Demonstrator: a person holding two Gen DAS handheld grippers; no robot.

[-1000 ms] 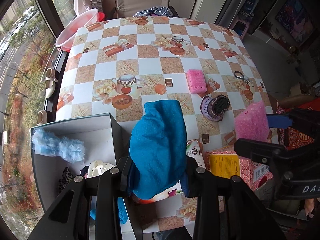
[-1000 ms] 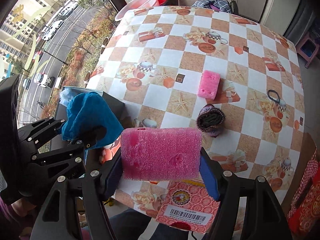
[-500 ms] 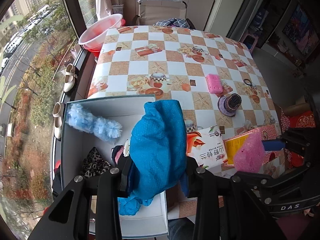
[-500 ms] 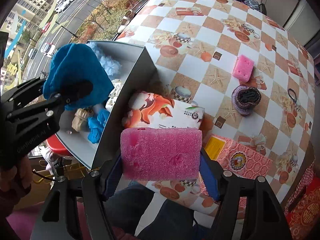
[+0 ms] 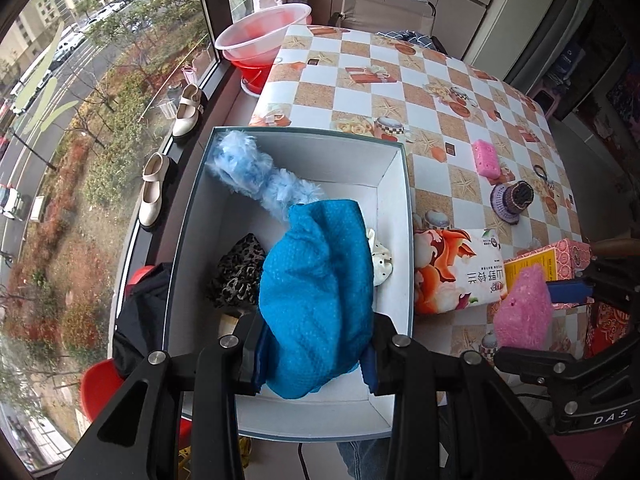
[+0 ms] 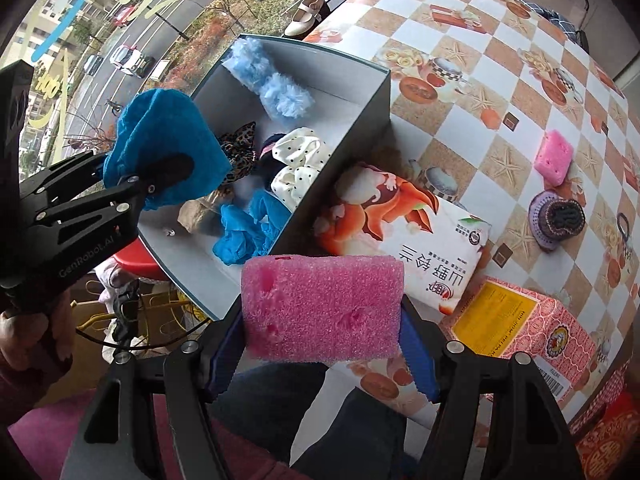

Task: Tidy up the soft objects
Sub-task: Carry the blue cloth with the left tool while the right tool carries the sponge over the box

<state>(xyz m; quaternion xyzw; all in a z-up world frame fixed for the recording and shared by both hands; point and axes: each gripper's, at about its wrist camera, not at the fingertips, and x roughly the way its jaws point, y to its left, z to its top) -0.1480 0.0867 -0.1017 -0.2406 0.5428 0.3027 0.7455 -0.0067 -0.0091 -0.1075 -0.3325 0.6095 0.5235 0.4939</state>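
Observation:
My left gripper [image 5: 316, 360] is shut on a bunched blue cloth [image 5: 318, 296], held over the open white box [image 5: 394, 216]. In the right wrist view that blue cloth [image 6: 164, 140] hangs above the box's left side. My right gripper [image 6: 322, 344] is shut on a pink sponge [image 6: 322, 306], just off the box's near right corner [image 6: 304, 200]. From the left wrist view the same pink sponge [image 5: 522, 312] shows at the right. Inside the box lie a fluffy pale-blue duster [image 5: 256, 176], a leopard-print piece [image 5: 236, 272], a white dotted fabric [image 6: 294, 160] and a crumpled blue piece [image 6: 248, 232].
A tissue pack [image 6: 404, 236] lies against the box's right wall, a pink carton [image 6: 524, 328] beside it. A second pink sponge [image 6: 554, 156], a knitted purple piece [image 6: 556, 218] and a hair tie [image 6: 624, 232] lie on the checkered table [image 5: 360, 96]. Shoes [image 5: 152, 196] and a basin [image 5: 264, 36] sit by the window.
Both grippers have moved left, from over the table to the box, still carrying their loads. The blue cloth now hangs over the box's inside; the pink sponge is near its corner.

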